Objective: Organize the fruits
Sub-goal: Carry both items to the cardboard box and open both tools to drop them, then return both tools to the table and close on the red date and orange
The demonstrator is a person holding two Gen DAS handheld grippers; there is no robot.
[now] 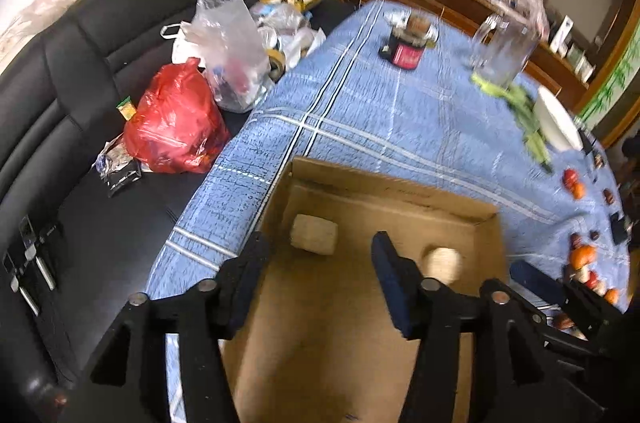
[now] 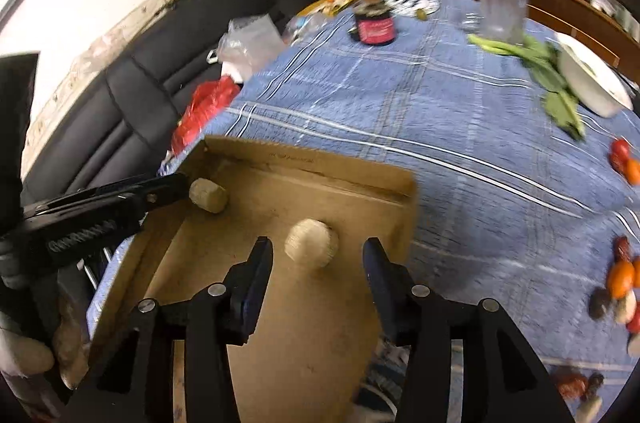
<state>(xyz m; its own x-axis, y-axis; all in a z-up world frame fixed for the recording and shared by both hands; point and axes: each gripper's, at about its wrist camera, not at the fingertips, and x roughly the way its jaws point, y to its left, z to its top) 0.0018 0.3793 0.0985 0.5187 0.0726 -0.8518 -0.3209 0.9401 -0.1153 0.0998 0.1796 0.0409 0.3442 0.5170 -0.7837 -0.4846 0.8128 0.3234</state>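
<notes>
Placing step under way: two pale fruits lie in the cardboard box. Right gripper and left gripper both hover with fingers apart, empty. Remaining fruits lie at three o'clock on the desk; next move calls for reaching there.

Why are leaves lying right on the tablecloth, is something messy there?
Yes. Green leafy stalks lie loose on the blue tablecloth beside the white bowl, not in it. Small fruits are scattered at the table's right edge, outside the cardboard box.
</notes>
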